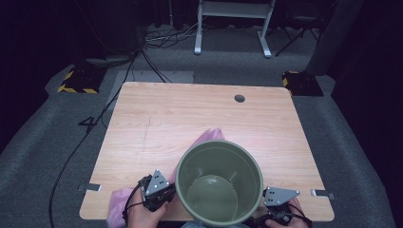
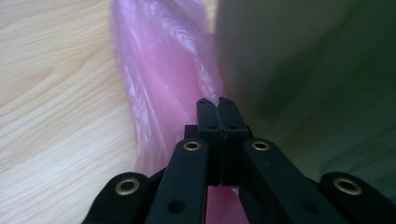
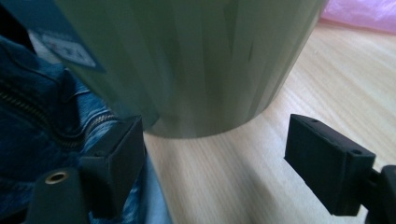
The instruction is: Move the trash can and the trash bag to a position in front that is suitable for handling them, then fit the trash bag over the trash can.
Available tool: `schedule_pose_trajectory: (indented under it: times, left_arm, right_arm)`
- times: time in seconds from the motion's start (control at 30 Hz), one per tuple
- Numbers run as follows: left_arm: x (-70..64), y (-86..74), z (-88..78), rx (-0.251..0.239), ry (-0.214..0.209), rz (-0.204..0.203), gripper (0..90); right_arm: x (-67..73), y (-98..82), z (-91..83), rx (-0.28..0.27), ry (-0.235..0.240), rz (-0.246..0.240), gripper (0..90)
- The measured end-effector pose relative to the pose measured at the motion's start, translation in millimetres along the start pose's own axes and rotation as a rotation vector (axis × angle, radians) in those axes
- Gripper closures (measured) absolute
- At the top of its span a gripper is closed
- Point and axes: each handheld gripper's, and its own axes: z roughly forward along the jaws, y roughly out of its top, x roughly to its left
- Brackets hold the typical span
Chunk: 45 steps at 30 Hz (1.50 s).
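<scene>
Bin (image 1: 219, 187), olive green, stood upright at the near edge of the table (image 1: 157, 114), about midway along it, mouth open to the high view, inside bare. In the right gripper view its base overhung that edge a little, with blue denim behind and below it.

Pink bag (image 1: 205, 138), thin plastic, lay on the table against the bin's left side. One end showed past the rim toward the table's middle; the other end hung over the near edge by the left hand (image 1: 142, 213).

Left tongs (image 2: 215, 103) were closed, tips together, with the pink film gathered around and under them. In the left gripper view they sat just beside the bin wall (image 2: 303, 70); whether the tips actually pinched the film could not be told, as it lay close on both sides of them. In the high view the left tongs (image 1: 157, 187) sat at the near edge, touching or nearly touching the bin's left wall.

Right tongs (image 3: 212, 154) stood wide, nothing between the pads but bare wood. The bin's base was just beyond the left pad (image 3: 122, 144), not gripped. In the high view the right tongs (image 1: 278, 197) lay at the near edge close by the bin's right side, right hand (image 1: 285, 221) behind them.

Cable hole (image 1: 239, 98) near the far edge, toward the right corner. Metal clips (image 1: 93, 187) at the near left and right corners.
</scene>
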Motion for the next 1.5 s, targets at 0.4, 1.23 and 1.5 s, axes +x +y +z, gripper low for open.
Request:
schedule_pose_trajectory:
  times: [0.4, 1.23, 1.5]
  left_arm:
    - [1.5, 9.8, 11.9, -0.002, 0.028, 0.038, 89.9]
    - [45.0, 44.5, -15.7, -0.088, 0.133, 0.071, 89.9]
    - [52.3, 55.6, -43.8, -0.108, 0.138, 0.085, 89.9]
  right_arm:
    - [-12.3, 2.3, 1.2, -0.008, -0.045, 0.046, 18.1]
    - [-66.3, 5.2, -13.8, -0.104, -0.230, 0.115, 24.0]
    - [-73.4, 11.1, -28.9, -0.127, -0.248, 0.117, 24.6]
